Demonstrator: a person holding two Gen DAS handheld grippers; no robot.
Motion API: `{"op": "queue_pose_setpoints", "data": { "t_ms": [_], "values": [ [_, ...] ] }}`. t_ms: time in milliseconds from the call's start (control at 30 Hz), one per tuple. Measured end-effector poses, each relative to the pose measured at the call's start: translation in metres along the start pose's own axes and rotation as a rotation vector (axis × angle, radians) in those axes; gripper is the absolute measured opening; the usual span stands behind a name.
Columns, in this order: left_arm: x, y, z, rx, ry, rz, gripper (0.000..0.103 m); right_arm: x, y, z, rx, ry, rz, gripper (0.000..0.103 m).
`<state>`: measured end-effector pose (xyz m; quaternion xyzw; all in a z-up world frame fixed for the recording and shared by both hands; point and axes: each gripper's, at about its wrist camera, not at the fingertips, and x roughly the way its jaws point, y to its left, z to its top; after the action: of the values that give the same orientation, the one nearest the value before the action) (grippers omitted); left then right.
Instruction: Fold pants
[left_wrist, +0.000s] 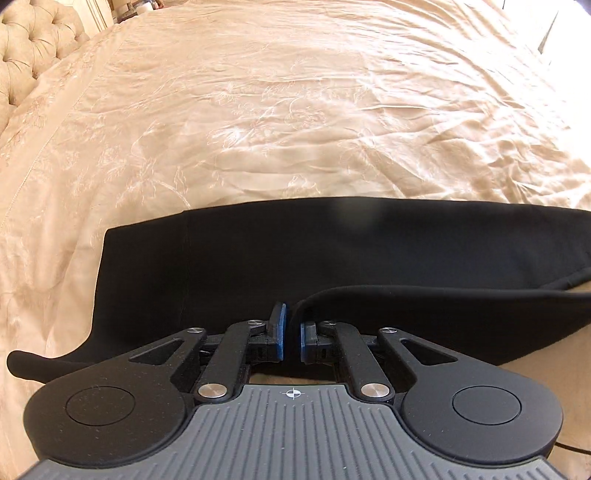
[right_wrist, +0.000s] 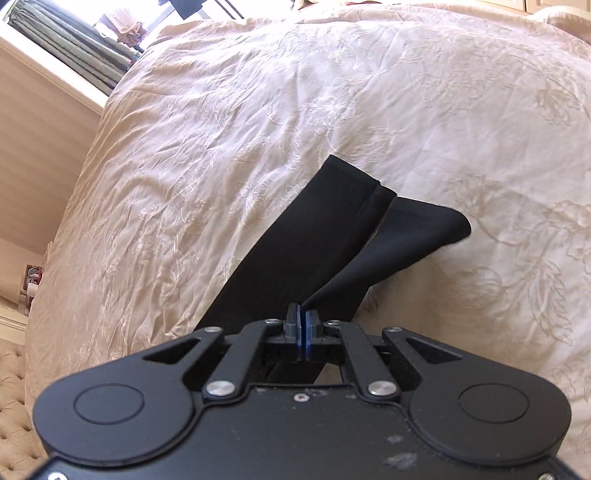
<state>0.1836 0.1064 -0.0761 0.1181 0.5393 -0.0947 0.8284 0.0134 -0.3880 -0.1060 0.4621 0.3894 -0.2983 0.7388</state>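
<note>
Black pants lie across a cream embroidered bedspread. The left gripper pinches a fold of the cloth between its blue pads, the lifted edge running off toward three o'clock. The right gripper has its pads pressed together on a raised corner of the pants, whose legs stretch away toward one o'clock. A tufted headboard stands at ten o'clock in the left view.

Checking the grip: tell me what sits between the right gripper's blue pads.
A pinched fold of the black fabric pants sits in the right gripper, shown in the right wrist view.
</note>
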Motion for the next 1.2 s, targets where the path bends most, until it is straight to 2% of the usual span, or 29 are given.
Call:
{"op": "queue_pose_setpoints", "data": {
  "t_ms": [133, 500, 867, 933, 1000, 1100, 1200],
  "values": [
    [0.025, 0.000, 0.024, -0.002, 0.029, 0.007, 0.007, 0.026, 0.019, 0.019, -0.030, 0.007, -0.010, 0.004],
    [0.084, -0.004, 0.054, 0.006, 0.107, 0.032, 0.007, 0.100, 0.049, 0.046, -0.072, 0.059, -0.079, 0.004],
    [0.113, -0.008, 0.068, -0.021, 0.152, 0.040, 0.007, 0.128, 0.057, 0.056, -0.063, 0.068, -0.134, 0.004],
    [0.119, -0.010, 0.070, -0.019, 0.167, 0.045, 0.007, 0.134, 0.056, 0.057, -0.054, 0.085, -0.135, 0.008],
    [0.122, -0.011, 0.070, -0.009, 0.177, 0.051, 0.007, 0.129, 0.051, 0.062, -0.017, 0.099, -0.088, 0.016],
    [0.124, -0.014, 0.069, 0.009, 0.180, 0.060, 0.007, 0.098, 0.039, 0.071, 0.019, 0.028, -0.024, 0.018],
    [0.125, -0.016, 0.067, 0.027, 0.181, 0.069, 0.007, 0.067, 0.019, 0.084, 0.026, -0.055, -0.053, 0.024]
  ]
}}
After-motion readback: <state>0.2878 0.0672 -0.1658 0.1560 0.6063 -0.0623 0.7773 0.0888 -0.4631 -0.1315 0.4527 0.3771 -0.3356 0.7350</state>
